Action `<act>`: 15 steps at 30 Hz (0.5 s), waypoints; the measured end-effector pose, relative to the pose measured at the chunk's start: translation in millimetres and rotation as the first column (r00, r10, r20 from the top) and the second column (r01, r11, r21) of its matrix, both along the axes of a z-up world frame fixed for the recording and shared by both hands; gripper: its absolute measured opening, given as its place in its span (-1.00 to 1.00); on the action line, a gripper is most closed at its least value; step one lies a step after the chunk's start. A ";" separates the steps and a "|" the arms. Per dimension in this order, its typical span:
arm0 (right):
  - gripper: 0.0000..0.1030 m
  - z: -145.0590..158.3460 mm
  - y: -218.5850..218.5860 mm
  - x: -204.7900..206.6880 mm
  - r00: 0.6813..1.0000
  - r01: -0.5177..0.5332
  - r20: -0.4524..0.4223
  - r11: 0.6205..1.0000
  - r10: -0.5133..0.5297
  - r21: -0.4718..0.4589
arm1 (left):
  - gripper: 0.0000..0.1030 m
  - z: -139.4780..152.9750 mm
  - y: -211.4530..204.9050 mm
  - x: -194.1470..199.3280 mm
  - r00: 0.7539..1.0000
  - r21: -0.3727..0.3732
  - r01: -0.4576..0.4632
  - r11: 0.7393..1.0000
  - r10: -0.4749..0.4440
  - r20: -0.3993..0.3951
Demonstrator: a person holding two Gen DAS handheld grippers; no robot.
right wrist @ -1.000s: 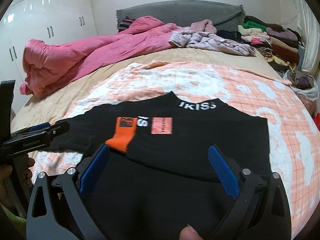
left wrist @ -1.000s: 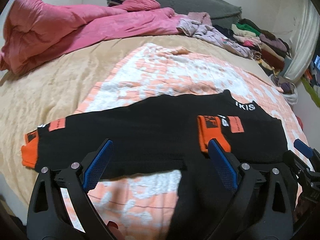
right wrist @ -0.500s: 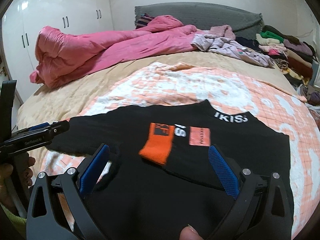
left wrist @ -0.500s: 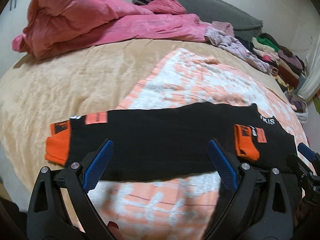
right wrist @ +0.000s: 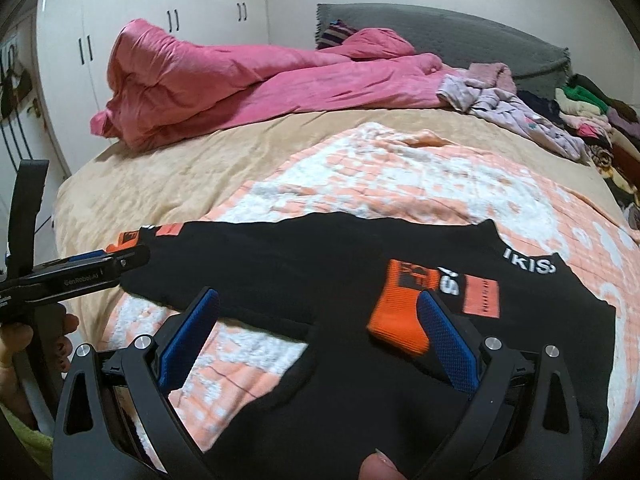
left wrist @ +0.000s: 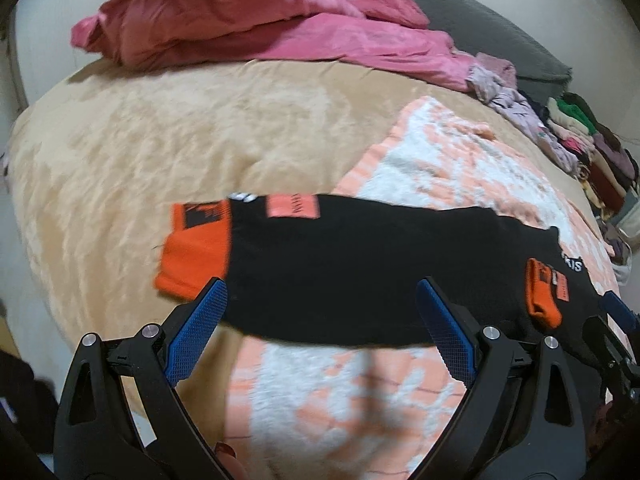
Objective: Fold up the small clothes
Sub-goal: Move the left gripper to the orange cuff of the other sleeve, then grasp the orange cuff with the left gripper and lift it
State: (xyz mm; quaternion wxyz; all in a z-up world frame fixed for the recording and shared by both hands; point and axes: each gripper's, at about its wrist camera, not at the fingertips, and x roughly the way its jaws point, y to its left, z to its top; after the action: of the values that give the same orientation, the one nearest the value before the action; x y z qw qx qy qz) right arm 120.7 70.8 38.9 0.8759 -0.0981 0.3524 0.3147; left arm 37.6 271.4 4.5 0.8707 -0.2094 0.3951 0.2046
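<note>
Here one orange-cuffed sleeve (right wrist: 400, 316) lies folded onto the black knit sweater (right wrist: 320, 264), so the spread, empty left gripper (left wrist: 320, 328) should next pinch the outstretched sleeve (left wrist: 196, 256), while the right gripper (right wrist: 320, 336) hovers spread above the sweater.

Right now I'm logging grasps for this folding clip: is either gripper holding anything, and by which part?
Nothing is held. The left gripper and right gripper both stand open above the black sweater; neither pinches its fabric.
</note>
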 end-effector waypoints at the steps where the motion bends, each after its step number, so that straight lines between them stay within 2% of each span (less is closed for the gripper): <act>1: 0.91 -1.0 4.0 -0.8 1.000 -0.008 -0.002 1.000 0.008 -0.004 | 0.72 -3.0 5.3 -5.2 1.000 -0.007 -0.009 1.000 0.009 -0.005; 3: 0.91 -2.6 9.5 -1.8 1.000 -0.019 -0.002 1.000 0.019 -0.010 | 0.72 -7.5 11.7 -11.8 1.000 -0.010 -0.027 1.000 0.027 -0.016; 7: 0.91 -5.6 20.8 -4.0 0.999 -0.041 0.007 0.999 0.042 -0.031 | 0.72 -18.5 26.8 -27.3 0.998 -0.059 -0.053 0.997 0.051 -0.027; 10: 0.91 -6.5 25.4 -3.8 0.999 -0.047 0.007 0.998 0.047 -0.031 | 0.72 -28.9 35.0 -34.2 0.998 -0.138 -0.061 0.988 0.058 -0.024; 13: 0.91 -7.3 26.9 -4.1 0.999 -0.044 0.004 0.999 0.044 -0.020 | 0.55 -39.3 40.4 -34.5 0.997 -0.218 -0.076 0.973 0.075 -0.012; 15: 0.91 -9.4 26.4 -3.8 0.999 -0.043 -0.002 0.999 0.042 -0.023 | 0.49 -42.1 41.4 -32.4 0.996 -0.227 -0.089 0.970 0.090 -0.004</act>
State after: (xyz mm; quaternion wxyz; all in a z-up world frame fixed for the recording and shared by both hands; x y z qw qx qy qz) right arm 116.8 97.2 29.5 0.8675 -0.1152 0.3545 0.3293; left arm 5.3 312.7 -37.6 0.8323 -0.3256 0.4033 0.1966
